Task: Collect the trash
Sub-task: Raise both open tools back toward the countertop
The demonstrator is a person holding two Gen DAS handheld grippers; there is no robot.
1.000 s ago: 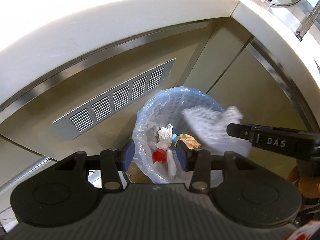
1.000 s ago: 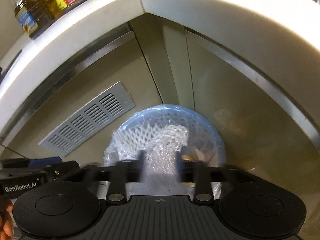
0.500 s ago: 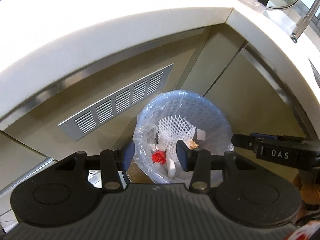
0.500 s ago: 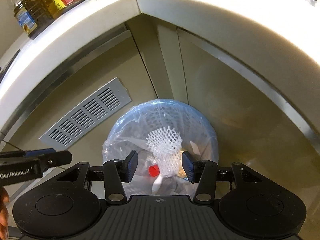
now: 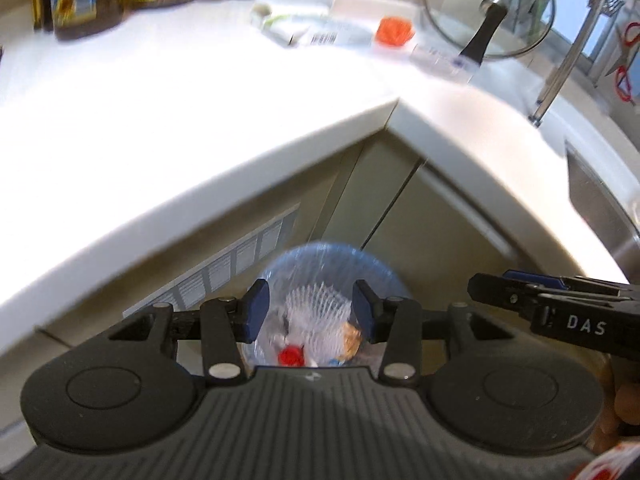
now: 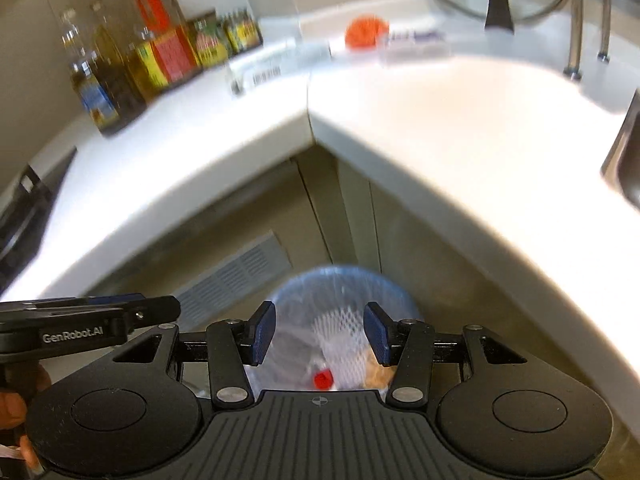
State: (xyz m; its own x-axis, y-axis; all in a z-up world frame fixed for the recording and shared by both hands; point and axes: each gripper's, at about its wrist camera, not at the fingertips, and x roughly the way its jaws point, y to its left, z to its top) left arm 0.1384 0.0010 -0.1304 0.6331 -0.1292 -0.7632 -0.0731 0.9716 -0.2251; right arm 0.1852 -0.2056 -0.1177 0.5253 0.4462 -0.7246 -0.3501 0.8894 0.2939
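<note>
Both empty, wide-open tongs, the left gripper [image 5: 306, 311] and right gripper [image 6: 320, 333], are hovering over the lined bin [image 6: 344, 280], risking snagging the orange scrap [image 6: 366, 32] against nearby packaging [image 6: 276, 65] on the blurred counter [image 6: 440, 120].

— What sort of place?
— Home kitchen: white corner tabletop [image 6: 440, 128], oil and sauce bottles [image 6: 160, 56], glass pot lid [image 5: 490, 12], sink edge [image 5: 596, 204].
— Anything lower down?
— Cabinet doors [image 5: 420, 232], vent grille [image 6: 236, 276], lined trash bin [image 6: 344, 320].
</note>
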